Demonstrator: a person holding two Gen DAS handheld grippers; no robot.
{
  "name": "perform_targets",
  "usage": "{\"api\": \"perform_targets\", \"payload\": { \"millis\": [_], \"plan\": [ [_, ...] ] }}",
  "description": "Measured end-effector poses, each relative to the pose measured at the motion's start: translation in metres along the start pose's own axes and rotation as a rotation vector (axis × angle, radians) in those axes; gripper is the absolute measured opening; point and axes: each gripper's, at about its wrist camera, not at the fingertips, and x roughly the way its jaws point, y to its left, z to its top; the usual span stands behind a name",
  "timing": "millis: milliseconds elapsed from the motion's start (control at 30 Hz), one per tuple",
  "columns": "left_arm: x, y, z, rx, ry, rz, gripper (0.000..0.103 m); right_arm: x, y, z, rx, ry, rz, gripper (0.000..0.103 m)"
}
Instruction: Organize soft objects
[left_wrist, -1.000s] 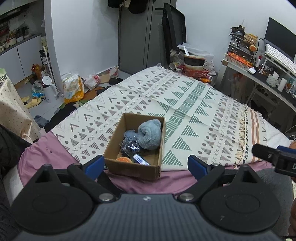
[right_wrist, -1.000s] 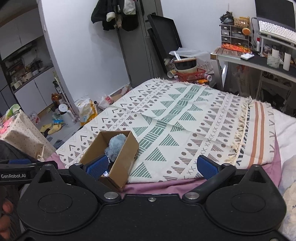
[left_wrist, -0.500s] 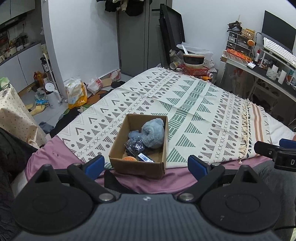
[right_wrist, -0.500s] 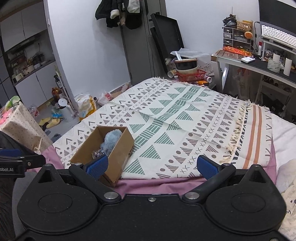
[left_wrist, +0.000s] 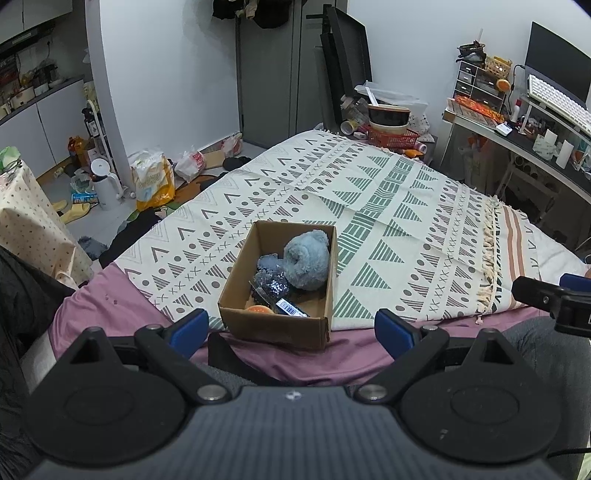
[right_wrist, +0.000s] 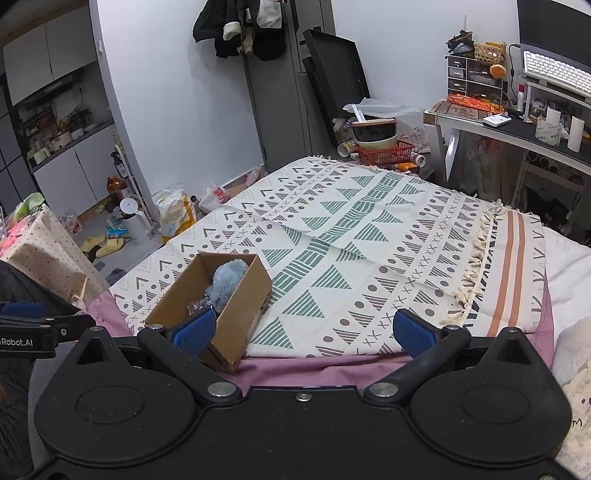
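- Left gripper (left_wrist: 291, 326): its blue-padded jaws stand wide apart and hold nothing. Over the last second it has drawn back and risen a little, so the cardboard box (left_wrist: 273, 325) now sits further ahead of its tips and more centred between them rather than close under them.
- Straight ahead of the left tips, inside the box: a blue plush toy (left_wrist: 307, 264) fills the far right corner, with a dark shiny wrapped item (left_wrist: 272, 284) just to its left, an orange object (left_wrist: 259, 309) against the near wall and a barcoded packet (left_wrist: 291, 308) beside it.
- The box rests on the near edge of the patterned blanket (left_wrist: 388, 206), overlapping the purple sheet (left_wrist: 295, 360).
- Right gripper (right_wrist: 303, 328): also spread open and empty. It too has backed away; the box now lies ahead and to the left of it, partly behind its left pad.
- Ahead and right of both tools the blanket shows no loose soft thing, so I judge the gathering finished or nearly so, with both tools retreating.
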Motion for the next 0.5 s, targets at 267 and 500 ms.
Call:
{"api": "perform_targets", "payload": {
  "millis": [267, 500],
  "plan": [
    [0.0009, 0.0011, -0.0014, -0.001, 0.004, -0.005, 0.096, 0.0005, 0.0004, 0.0000, -0.005, 0.001, -0.005, 0.103],
    [0.0010, 0.0001, -0.0019, -0.001, 0.004, -0.007, 0.096, -0.0012, 0.0014, -0.0003, -0.005, -0.004, -0.006, 0.103]
  ]
}}
